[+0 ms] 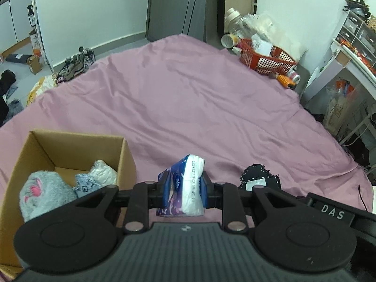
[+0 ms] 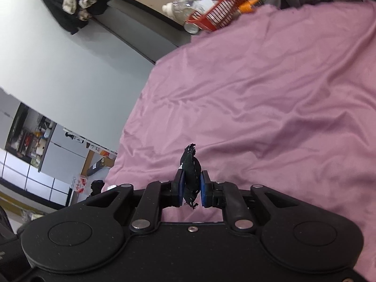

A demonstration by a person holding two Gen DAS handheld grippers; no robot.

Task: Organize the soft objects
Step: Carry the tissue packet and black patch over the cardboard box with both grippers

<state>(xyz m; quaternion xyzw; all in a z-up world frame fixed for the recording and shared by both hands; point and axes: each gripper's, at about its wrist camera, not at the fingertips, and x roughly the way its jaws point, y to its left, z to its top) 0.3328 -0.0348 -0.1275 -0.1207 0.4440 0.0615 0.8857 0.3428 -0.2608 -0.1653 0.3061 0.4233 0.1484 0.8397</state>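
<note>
While left gripper [image 1: 182,188] pinches tissue pack [image 1: 185,185], right gripper [image 2: 192,188] clamps half-hidden black cloth [image 2: 190,178].

A bed with a wrinkled pink sheet [image 1: 188,98] fills the room. White walls [image 1: 94,11] meet a grey floor [image 1: 21,70]. A dark grey panel [image 1: 178,7] leans at the far wall; white shelving [image 1: 352,47] stands right.

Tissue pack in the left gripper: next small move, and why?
Probably swing the left gripper left over the cardboard box and release. The tissue pack is clamped between its pads, the open box sits just left with soft items already inside, and the right gripper is occupied with black fabric.
</note>
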